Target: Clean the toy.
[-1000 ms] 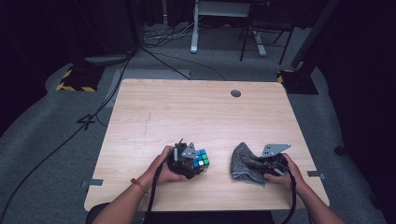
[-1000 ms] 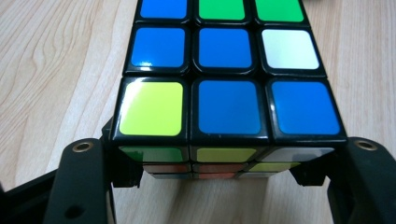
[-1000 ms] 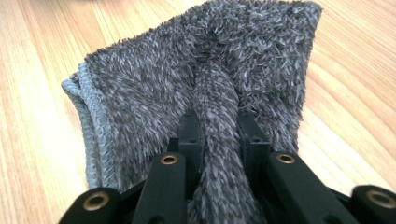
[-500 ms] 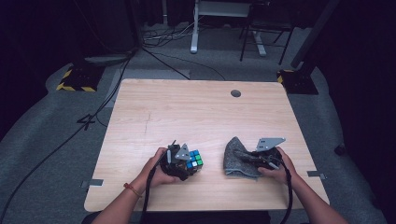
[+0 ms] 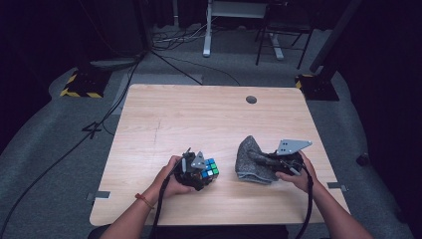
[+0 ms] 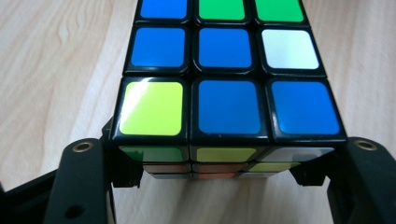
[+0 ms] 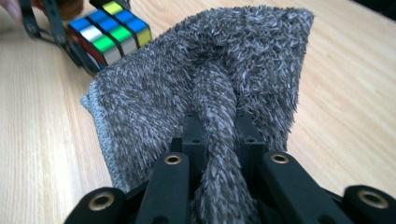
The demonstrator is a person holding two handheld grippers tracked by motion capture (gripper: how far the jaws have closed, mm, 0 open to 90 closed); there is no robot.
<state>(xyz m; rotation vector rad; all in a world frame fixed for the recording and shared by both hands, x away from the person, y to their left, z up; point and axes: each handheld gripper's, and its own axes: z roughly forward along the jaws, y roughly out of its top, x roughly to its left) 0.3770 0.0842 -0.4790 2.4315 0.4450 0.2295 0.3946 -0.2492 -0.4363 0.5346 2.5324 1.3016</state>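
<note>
- Left claw [image 5: 199,172]: I see it clamped on the cube [image 5: 209,168], near the front edge of the tabletop [image 5: 199,114], left of centre in the high view.
- In the left gripper view the cube [image 6: 229,84] sits between the two black jaws, pads pressed on its lower side faces. Top face: mostly blue, with one yellow-green, one white and two green stickers.
- I cannot tell whether the cube rests on the wood or is lifted clear.
- Right claw [image 5: 266,164]: pinched tight on a fold of the cloth [image 5: 251,159], which is grey and fuzzy.
- In the right gripper view a twisted ridge of cloth [image 7: 210,93] runs down between the jaws, which stand narrow around it; the rest fans out ahead, one stitched edge hanging to the left.
- The cloth's far part stands up in a peak; its lower edge lies at the tabletop.
- Cloth and cube are near each other but apart; the cube [image 7: 109,30] shows just past the cloth's left corner.
- Each hand grips its tool from the near side.
</note>
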